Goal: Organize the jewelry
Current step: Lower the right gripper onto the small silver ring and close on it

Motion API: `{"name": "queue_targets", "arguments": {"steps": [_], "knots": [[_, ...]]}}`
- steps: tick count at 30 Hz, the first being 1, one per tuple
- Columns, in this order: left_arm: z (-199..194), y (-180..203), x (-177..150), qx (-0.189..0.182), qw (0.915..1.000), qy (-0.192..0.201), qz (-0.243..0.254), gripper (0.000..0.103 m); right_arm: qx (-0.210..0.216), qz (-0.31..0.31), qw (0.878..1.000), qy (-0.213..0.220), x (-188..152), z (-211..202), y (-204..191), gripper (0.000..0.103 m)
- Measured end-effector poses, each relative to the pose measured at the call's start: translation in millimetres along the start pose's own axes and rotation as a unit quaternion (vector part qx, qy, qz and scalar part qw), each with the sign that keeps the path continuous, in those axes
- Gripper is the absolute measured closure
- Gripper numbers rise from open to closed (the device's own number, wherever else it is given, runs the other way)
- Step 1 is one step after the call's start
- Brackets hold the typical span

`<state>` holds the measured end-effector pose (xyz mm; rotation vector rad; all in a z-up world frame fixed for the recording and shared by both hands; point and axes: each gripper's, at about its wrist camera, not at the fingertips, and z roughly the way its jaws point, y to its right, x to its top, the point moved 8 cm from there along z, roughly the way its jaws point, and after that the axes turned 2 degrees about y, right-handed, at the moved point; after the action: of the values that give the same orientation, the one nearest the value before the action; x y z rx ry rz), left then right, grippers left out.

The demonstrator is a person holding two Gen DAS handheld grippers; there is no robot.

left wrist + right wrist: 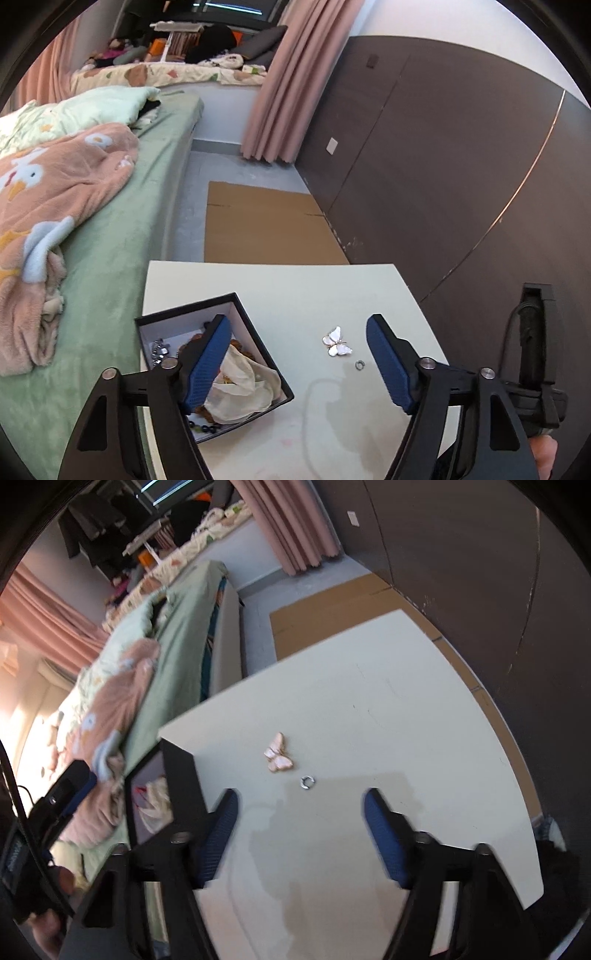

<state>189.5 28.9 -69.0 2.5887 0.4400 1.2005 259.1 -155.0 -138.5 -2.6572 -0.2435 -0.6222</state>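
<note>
My left gripper (295, 363) hangs with jaws spread wide, holding nothing; my right gripper (301, 840) does likewise (its view is slightly blurred).

The bench (280, 288) has a smooth matt cream top. At 12 o'clock of the small shiny metal ring (359, 364) lies a glossy pearly butterfly brooch (337, 341). The claw pads (388, 365) look like dimpled blue rubber.

Box (181, 779) contents mostly hidden, blurred
</note>
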Motion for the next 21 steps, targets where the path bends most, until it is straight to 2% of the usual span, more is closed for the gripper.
{"name": "queue_targets", "arguments": {"steps": [2,7,11,16,21], "knots": [[4,-2,0,0.002,1.0000,-0.004,-0.003,0.031,-0.007,-0.003,1.000,-0.018,-2,9,3,0.055],[11,-3,0,0.006,0.9999,-0.014,0.001,0.033,-0.019,-0.005,0.999,-0.050,-3,29,10,0.057],[19,-4,1,0.000,0.9997,-0.025,0.004,0.039,-0.024,-0.015,0.998,-0.063,-3,42,7,0.062],[22,-6,6,0.000,0.9996,-0.026,0.007,0.040,-0.034,-0.027,0.996,-0.074,-3,55,1,0.066],[24,-15,12,0.003,0.9997,-0.026,0.002,0.040,-0.070,-0.053,0.993,-0.074,1,66,-2,0.068]]}}
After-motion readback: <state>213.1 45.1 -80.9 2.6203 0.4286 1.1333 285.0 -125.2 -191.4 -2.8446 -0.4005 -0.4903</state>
